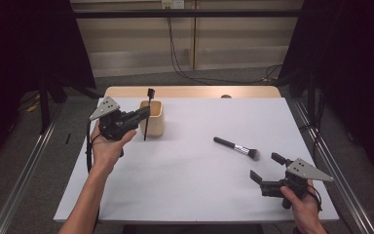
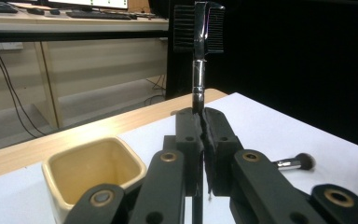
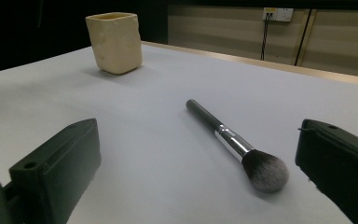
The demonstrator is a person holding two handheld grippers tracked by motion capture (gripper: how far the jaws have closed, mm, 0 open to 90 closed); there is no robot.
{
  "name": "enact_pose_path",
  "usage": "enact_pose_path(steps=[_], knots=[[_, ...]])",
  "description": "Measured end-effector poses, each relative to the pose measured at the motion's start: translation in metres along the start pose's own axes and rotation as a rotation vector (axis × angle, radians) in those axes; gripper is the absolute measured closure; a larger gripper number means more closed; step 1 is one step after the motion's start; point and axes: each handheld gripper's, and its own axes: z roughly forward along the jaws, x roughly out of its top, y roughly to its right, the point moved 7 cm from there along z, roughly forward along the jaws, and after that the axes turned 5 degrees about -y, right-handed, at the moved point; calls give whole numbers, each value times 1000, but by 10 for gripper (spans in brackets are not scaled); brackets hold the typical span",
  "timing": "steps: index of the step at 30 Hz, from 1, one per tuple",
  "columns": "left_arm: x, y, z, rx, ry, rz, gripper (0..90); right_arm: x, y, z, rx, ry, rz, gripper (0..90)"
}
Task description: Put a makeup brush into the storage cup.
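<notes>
Two grippers: left gripper (image 2: pixel 204 140) pinches comb brush (image 2: pixel 199 51) upright beside cup (image 1: pixel 152 118); right gripper (image 3: pixel 196 177) spread near makeup brush (image 3: pixel 235 144).

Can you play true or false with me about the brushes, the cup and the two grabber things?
1. The left gripper pinches a thin comb brush. True.
2. The comb brush lies flat on the table. False: it stands upright in the shut jaws, comb end on top, beside the cup.
3. The fluffy makeup brush lies on the table. True.
4. The right gripper squeezes the fluffy brush. False: its jaws stand wide open, and the brush lies in front of them, untouched.
5. The cup is full of brushes. False: in the left gripper view the part of its inside that shows is bare.
</notes>
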Motion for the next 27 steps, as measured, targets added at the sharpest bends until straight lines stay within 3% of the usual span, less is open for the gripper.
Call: enact_pose_path(steps=[8,18,25,27], knots=[[14,-6,6,16,16,8,859,0,0,0,1,-1,3,0],[20,-16,13,52,4,17,859,0,0,0,3,1,3,0],[30,-18,13,63,25,36,859,0,0,0,3,-1,5,0],[33,-22,16,62,36,22,859,0,0,0,4,-2,5,0]])
